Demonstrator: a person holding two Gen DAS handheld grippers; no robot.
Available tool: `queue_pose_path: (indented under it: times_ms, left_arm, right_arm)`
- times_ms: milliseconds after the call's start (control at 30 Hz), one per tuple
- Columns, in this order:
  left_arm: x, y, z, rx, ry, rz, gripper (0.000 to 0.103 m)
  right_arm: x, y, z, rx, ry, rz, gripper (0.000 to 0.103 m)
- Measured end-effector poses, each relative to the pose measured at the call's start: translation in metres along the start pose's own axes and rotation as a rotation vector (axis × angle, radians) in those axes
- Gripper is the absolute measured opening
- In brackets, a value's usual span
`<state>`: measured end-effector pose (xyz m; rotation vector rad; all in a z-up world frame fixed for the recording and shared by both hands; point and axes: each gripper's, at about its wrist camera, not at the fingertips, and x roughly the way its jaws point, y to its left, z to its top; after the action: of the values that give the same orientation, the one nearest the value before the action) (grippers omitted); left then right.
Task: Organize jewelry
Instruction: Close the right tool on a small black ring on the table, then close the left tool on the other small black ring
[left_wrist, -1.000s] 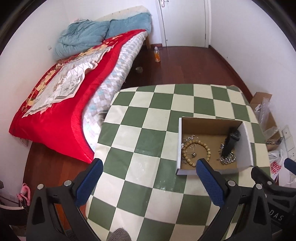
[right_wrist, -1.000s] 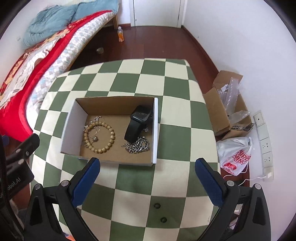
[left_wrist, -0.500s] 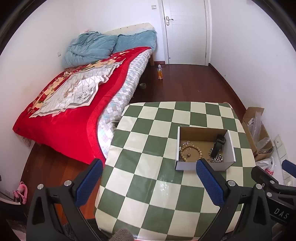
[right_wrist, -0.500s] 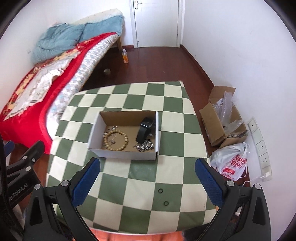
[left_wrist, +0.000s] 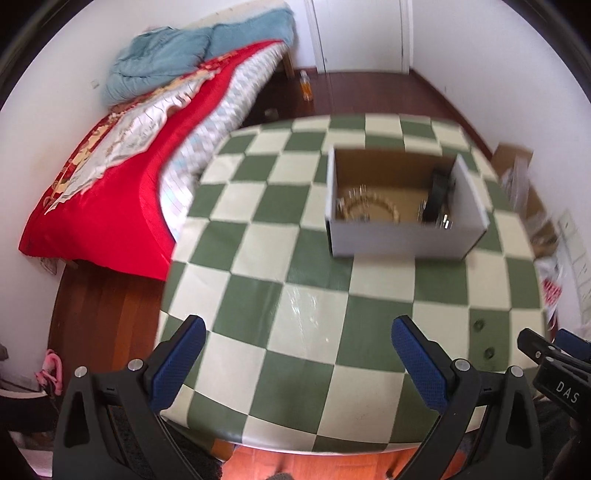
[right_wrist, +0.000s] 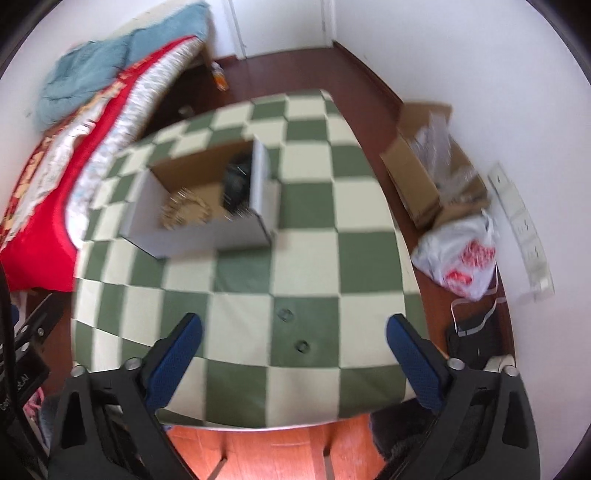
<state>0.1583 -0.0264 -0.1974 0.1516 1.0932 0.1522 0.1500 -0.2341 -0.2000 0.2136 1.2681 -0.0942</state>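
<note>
An open cardboard box (left_wrist: 400, 242) (right_wrist: 207, 236) stands on the green-and-cream checked table (left_wrist: 258, 258) (right_wrist: 306, 236). Inside lie a wooden bead bracelet (left_wrist: 369, 206) (right_wrist: 184, 208), a black watch (left_wrist: 437, 194) (right_wrist: 236, 181) and a silver chain (left_wrist: 445, 221), all blurred. My left gripper (left_wrist: 297, 347) hangs open over the table's near edge, well short of the box, nothing between its fingers. My right gripper (right_wrist: 293, 343) hovers over the near right part of the table, its jaws wide and closing a little, with nothing between them.
A bed with a red cover (left_wrist: 110, 177) stands left of the table. On the floor to the right lie a brown carton (right_wrist: 424, 173), a white plastic bag (right_wrist: 458, 258) and a power strip (right_wrist: 517, 229). A bottle (left_wrist: 306, 85) stands near the door.
Both grippers drew back from the box toward the table's near edge, then dipped lower. The box looks farther from both than a second ago. Both views are blurred by motion now.
</note>
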Motion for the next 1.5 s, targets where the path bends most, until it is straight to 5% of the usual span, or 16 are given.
queue_pose_path:
  times_ms: [133, 433, 600, 667, 700, 1000, 1167, 1500]
  left_arm:
    - [0.032, -0.013, -0.012, 0.049, 0.045, 0.044, 0.103]
    - [0.067, -0.020, -0.030, 0.087, 0.116, 0.058, 0.103]
    - [0.071, -0.023, -0.031, 0.088, 0.129, 0.049, 0.103]
    - [0.071, -0.025, -0.030, 0.086, 0.131, 0.036, 0.103]
    - [0.070, -0.028, -0.030, 0.090, 0.131, 0.028, 0.103]
    - [0.066, -0.098, -0.014, 0.219, 0.149, -0.142, 0.102]
    - [0.070, -0.140, -0.012, 0.291, 0.189, -0.251, 0.079]
    - [0.076, -0.167, -0.011, 0.329, 0.200, -0.274, 0.079]
  right_arm:
    - [0.037, -0.015, -0.014, 0.024, 0.069, 0.019, 0.065]
    - [0.091, -0.013, -0.035, 0.009, 0.154, 0.008, 0.044]
    - [0.094, 0.004, -0.036, -0.072, 0.110, -0.046, 0.035]
    - [0.094, 0.008, -0.037, -0.094, 0.098, -0.058, 0.026]
    - [0.094, 0.009, -0.037, -0.097, 0.095, -0.053, 0.012]
    - [0.073, -0.041, -0.023, 0.073, 0.049, 0.057, 0.012]
    - [0.073, -0.073, -0.013, 0.139, 0.046, 0.054, 0.012]
    - [0.081, -0.106, -0.014, 0.204, 0.054, 0.059, 0.012]
